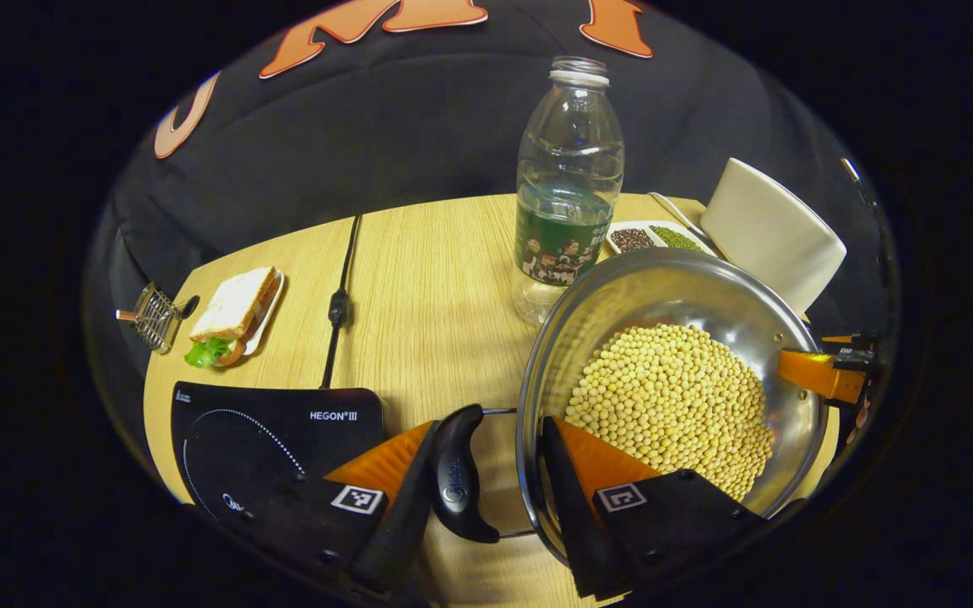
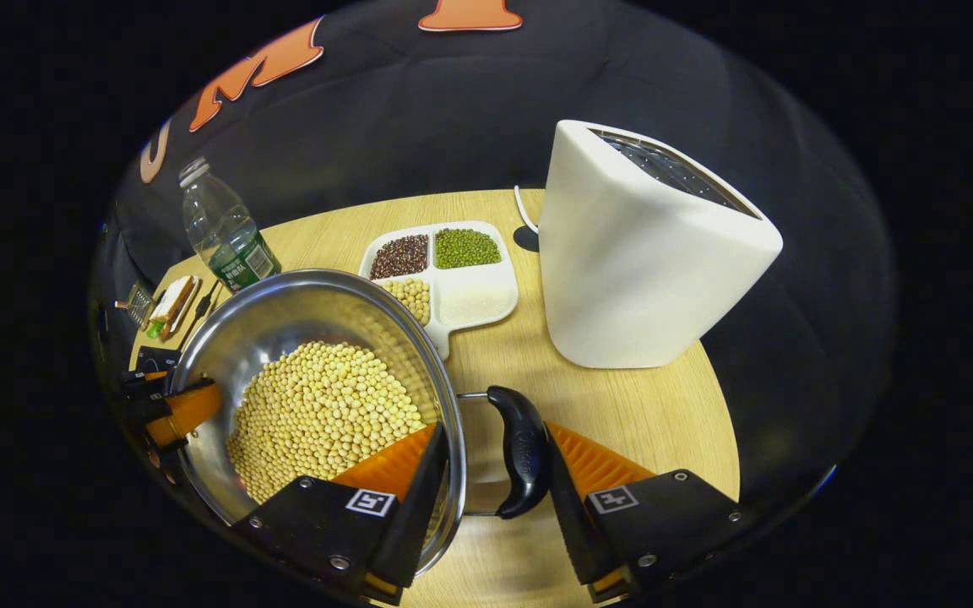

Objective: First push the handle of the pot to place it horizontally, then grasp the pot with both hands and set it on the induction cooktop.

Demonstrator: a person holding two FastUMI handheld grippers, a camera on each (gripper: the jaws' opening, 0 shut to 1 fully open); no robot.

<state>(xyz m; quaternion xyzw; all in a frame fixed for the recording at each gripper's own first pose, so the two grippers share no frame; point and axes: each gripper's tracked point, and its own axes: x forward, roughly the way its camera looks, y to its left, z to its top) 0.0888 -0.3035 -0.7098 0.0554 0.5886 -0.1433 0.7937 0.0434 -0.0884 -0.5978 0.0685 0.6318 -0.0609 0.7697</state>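
Stainless steel forms the pot [image 1: 672,295], which is filled with a heap of pale soybeans [image 1: 672,405] and sits on the light wooden bench [image 1: 444,279]. In the left gripper view the left tool [image 1: 486,473] straddles the pot's near side: one finger lies inside the rim against the wall, the other outside the black handle [image 1: 457,473], so the wall and that handle sit between the two fingers (whether both press firmly I cannot tell). Across the pot in that view the right tool [image 1: 833,371] shows at the far rim. In the right gripper view the right tool [image 2: 495,473] stands the same way around the pot's other black handle [image 2: 524,452], one finger inside the rim, one outside the handle, spread just wide enough to take them; the left tool [image 2: 174,409] shows at the opposite rim.

Left of the pot in the left gripper view lies the black induction cooktop [image 1: 267,439], apart from the pot, its cord [image 1: 339,304] running away across the bench. Beyond it rest a sandwich on a small plate [image 1: 233,317] and a little wire rack [image 1: 153,317]. A clear plastic bottle [image 1: 567,194] stands upright just behind the pot. A divided white tray of beans [image 2: 444,270] lies behind the pot in the right gripper view, and a white toaster [image 2: 647,253] stands beside the tray.
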